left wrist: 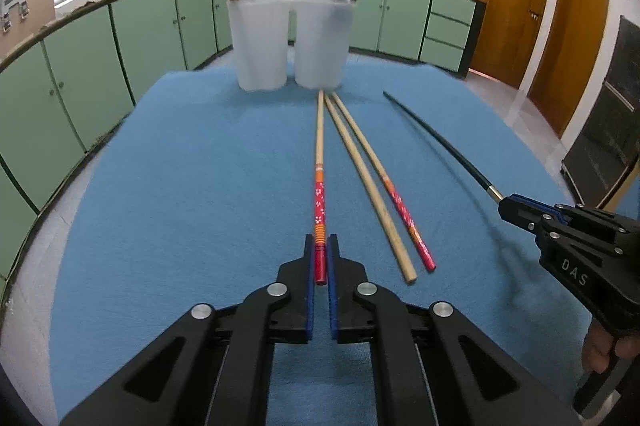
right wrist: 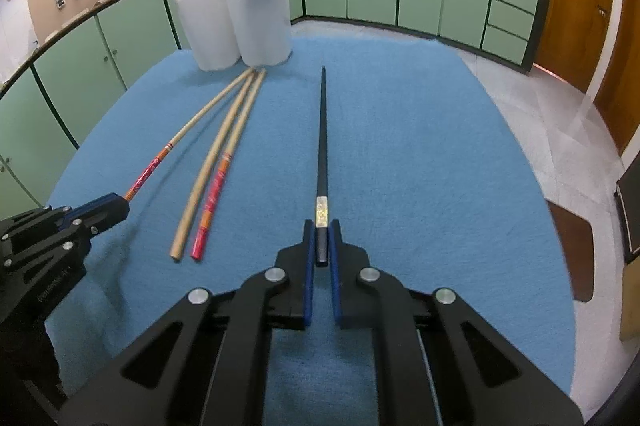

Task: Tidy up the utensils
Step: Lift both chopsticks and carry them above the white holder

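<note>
Left wrist view: we clamp the left gripper (left wrist: 320, 258) on a red-handled chopstick (left wrist: 319, 162).
Our right gripper (right wrist: 322, 246) grips the black chopstick (right wrist: 322, 130); next, lifting both toward the cups (left wrist: 262, 42).

Both wrist views look down close, sharing the blue mat (left wrist: 180, 186).

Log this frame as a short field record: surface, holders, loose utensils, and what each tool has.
surface: blue mat
holders: two white cups, side by side at the far edge, chopsticks standing in both
left tool: shut on red-patterned chopstick
right tool: shut on black chopstick
loose on mat: plain wooden chopstick, second red-patterned chopstick
</note>
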A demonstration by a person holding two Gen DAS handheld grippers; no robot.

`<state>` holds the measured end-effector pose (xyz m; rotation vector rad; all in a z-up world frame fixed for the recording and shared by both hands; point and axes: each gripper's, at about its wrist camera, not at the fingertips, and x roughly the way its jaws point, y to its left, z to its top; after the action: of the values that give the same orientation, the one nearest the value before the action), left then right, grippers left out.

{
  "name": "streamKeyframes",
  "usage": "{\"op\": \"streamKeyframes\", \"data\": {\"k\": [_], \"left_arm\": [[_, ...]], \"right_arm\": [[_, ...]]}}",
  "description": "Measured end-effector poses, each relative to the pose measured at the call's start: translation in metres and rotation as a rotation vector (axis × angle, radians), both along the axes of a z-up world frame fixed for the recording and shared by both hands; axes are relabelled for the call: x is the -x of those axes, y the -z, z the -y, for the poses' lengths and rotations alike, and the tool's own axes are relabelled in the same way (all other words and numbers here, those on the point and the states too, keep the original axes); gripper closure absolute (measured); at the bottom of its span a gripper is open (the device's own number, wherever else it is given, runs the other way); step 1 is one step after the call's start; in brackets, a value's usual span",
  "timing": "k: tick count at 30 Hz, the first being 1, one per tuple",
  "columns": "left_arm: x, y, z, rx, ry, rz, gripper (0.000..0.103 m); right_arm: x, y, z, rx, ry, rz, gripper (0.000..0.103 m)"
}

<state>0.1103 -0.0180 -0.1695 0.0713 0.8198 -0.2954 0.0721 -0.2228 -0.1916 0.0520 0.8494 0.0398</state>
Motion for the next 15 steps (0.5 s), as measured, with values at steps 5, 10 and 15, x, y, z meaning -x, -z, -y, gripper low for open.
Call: {"op": "streamKeyframes", "data": {"k": [5,10,15], "left_arm": [[0.005,-0.031,-0.006,0.026,-0.016,0.061,0.098],[0.007,-0.059,-0.01,0.052,-0.02,0.119,0.098],[0.005,-0.07,-0.011,0.053,-0.013,0.142,0.098]], "right_arm": [[0.001,-0.023,0.006,-0.002,0.004,0.046,0.097],[0.002,-0.041,0.008,-0.006,-0.002,0.088,0.097],[0.0,-0.055,0.007,-0.004,-0.01,0.121,0.097]]}}
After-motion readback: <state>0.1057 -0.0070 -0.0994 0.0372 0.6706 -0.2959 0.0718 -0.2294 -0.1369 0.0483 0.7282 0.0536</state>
